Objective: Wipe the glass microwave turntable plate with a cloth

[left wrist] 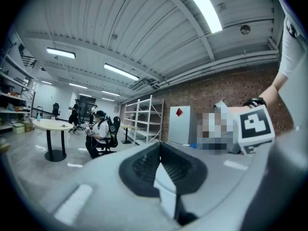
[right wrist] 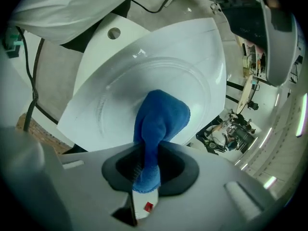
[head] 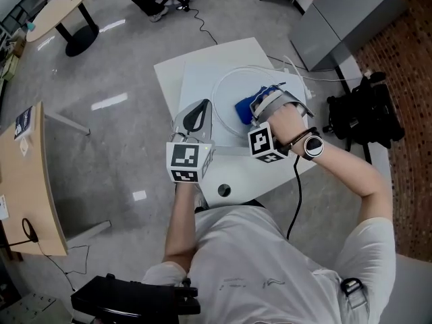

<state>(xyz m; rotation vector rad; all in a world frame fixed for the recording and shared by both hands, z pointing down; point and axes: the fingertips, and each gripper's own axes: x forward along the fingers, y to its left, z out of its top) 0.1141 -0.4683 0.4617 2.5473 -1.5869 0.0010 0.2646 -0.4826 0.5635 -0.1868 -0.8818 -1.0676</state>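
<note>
The clear glass turntable plate lies on a white sheet on the small white table. My right gripper is shut on a blue cloth, and the bunched cloth presses on the plate's near right part. In the right gripper view the blue cloth runs from between the jaws of the right gripper down onto the plate. My left gripper sits at the sheet's left edge. Seen in its own view, the left gripper is shut on a thin white edge, apparently the sheet.
The table has a round hole near its front edge. A white cable runs off the table's far right. A black bag and a grey cabinet stand to the right. A round table is far left.
</note>
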